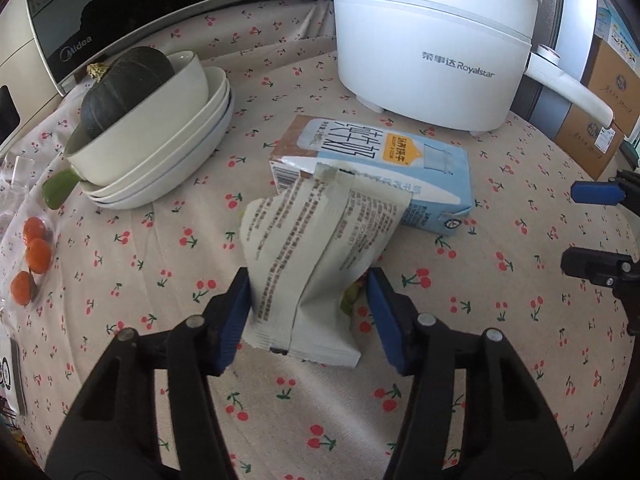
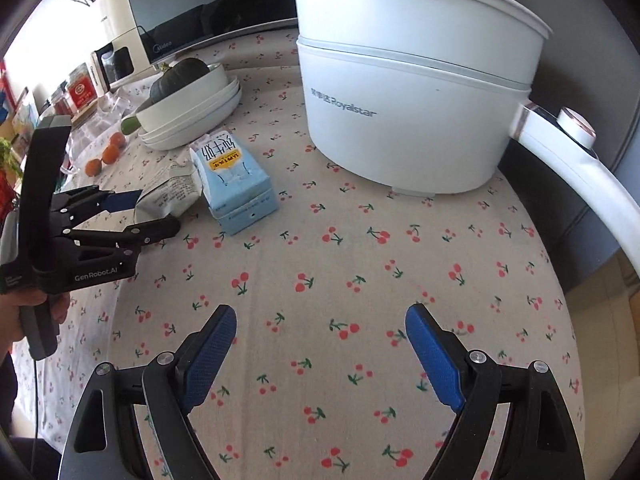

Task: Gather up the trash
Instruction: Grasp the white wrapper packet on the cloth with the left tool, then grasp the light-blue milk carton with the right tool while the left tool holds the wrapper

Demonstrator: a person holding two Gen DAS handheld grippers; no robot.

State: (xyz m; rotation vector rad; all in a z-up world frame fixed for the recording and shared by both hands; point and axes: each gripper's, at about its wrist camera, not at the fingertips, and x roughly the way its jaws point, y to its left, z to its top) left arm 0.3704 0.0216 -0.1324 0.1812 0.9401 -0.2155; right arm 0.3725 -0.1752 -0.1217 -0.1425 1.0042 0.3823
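Left gripper (image 1: pixel 308 308) straddles the crumpled wrapper (image 1: pixel 316 248) on the table (image 1: pixel 480 340), jaws not yet pinching it — milk carton (image 1: pixel 372 168) just behind; right gripper (image 2: pixel 320 344) waits wide, empty.

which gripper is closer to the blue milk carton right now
Left. The left gripper sits just in front of the milk carton, its fingers around a snack wrapper leaning on it. The right gripper hovers open farther back over bare tablecloth.

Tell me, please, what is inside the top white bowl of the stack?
A dark green squash sits in the top bowl, its stem pointing left. The bowl's wall hides the squash's underside, so anything under it cannot be seen. Plates are stacked below.
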